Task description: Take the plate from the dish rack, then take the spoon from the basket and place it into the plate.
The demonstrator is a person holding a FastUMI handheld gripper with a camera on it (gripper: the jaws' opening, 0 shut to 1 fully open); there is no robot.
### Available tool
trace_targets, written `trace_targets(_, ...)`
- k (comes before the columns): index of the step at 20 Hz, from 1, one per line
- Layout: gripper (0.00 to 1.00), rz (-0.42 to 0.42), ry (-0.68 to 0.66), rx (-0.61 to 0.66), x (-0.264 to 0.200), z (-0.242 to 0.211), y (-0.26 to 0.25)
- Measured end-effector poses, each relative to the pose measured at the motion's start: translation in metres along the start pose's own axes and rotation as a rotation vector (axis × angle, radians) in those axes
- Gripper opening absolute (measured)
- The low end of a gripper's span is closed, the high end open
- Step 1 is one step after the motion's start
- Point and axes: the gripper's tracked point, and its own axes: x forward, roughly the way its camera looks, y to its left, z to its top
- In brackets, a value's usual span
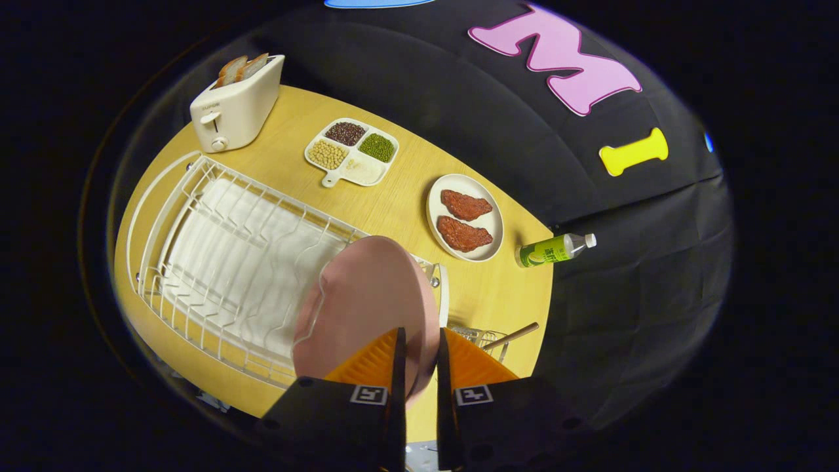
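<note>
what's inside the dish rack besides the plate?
In the rack: a white ribbed liner across the bottom, wire slots bare. The pink plate stands on edge at the near end, gripper shut on its rim. The plate hides the rack behind it.

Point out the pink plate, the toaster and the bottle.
Plate (367, 295): gripper view, middle of its face, its rim gripped by the tongs (419, 357).
Toaster (237, 108): gripper view, its side wall.
Bottle (547, 251): gripper view, its labelled body.

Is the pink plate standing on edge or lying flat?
On edge: the plate stands upright in the rack, its rim between the claw fingers.
</note>
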Motion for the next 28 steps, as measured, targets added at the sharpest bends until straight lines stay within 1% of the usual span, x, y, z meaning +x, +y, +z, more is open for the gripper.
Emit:
trace_targets(2, 0.15, 0.009, 0.02, 0.023, -0.001, 0.002, 0.001)
trace_targets(4, 0.11, 0.017, 0.026, 0.023, -0.004, 0.003, 0.0)
trace_targets(6, 0.1, 0.022, 0.03, 0.037, -0.006, 0.004, -0.003)
trace_targets(7, 0.1, 0.011, 0.018, 0.04, -0.009, 0.009, -0.008)
trace_targets(8, 0.1, -0.018, -0.01, 0.028, -0.012, 0.017, -0.016)
trace_targets(10, 0.09, -0.088, -0.067, -0.046, -0.024, 0.035, -0.028)
trace_targets(12, 0.09, -0.164, -0.123, -0.165, -0.039, 0.048, -0.042)
trace_targets(13, 0.09, -0.181, -0.147, -0.201, -0.046, 0.05, -0.046)
trace_targets(14, 0.09, -0.185, -0.168, -0.205, -0.05, 0.049, -0.05)
trace_targets(16, 0.1, -0.134, -0.203, -0.136, -0.066, 0.041, -0.051)
trace_targets(19, 0.09, -0.015, -0.264, 0.026, -0.103, 0.02, -0.054)
trace_targets(21, 0.09, 0.078, -0.299, 0.157, -0.124, -0.003, -0.054)
trace_targets(23, 0.09, 0.181, -0.303, 0.279, -0.138, -0.031, -0.047)
trace_targets(25, 0.09, 0.278, -0.296, 0.388, -0.145, -0.06, -0.035)
trace_targets(28, 0.09, 0.423, -0.269, 0.55, -0.143, -0.108, -0.01)
